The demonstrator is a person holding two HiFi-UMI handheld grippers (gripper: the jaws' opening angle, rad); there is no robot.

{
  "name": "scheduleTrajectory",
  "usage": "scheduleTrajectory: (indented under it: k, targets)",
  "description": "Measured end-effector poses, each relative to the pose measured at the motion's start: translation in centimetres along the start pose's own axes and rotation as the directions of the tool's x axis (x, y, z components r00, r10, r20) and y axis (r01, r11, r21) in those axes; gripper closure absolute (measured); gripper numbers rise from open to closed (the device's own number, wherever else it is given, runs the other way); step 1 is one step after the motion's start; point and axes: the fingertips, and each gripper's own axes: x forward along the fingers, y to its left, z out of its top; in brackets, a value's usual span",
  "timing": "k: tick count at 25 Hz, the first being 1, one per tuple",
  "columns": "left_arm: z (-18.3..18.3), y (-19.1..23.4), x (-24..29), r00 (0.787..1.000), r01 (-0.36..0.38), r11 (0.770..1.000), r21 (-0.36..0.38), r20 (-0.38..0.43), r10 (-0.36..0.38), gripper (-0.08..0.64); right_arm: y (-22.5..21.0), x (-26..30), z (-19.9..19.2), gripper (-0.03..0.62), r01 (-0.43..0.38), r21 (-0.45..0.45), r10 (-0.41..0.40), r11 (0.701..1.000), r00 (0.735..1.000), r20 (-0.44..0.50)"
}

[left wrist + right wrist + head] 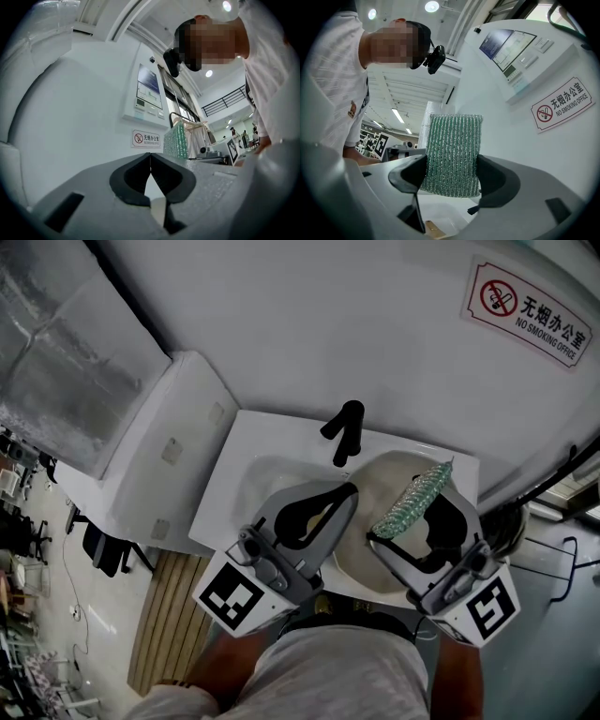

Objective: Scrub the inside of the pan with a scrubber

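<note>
Left gripper (pixel 150 157) pressed together, empty; right gripper (pixel 452 163) pinching green scrubber (pixel 453 140); both over white sink (pixel 246 451), above pale round vessel (pixel 356 545), probably the pan.

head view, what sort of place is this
Likely a wash corner in an office: a white sink with a black faucet stands against the wall, and a sign on that wall reads NO SMOKING OFFICE.

The black faucet (pixel 343 430) rises at the back rim of the sink (pixel 246 486) (the wall (pixel 309 324) right behind it), while the pan (pixel 386 476) beside it lies open from above.
</note>
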Motion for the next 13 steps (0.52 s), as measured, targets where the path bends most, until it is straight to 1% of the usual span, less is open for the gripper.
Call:
scheduleTrajectory:
  k: [13]
  targets:
    - [0.11,-0.36,-0.19,1.0,0.007,1.0,-0.002,0.004,-0.007,0.543,0.31,-0.25,0.02,0.253,0.004,-0.005,-0.004,1.0,1.0,-0.016]
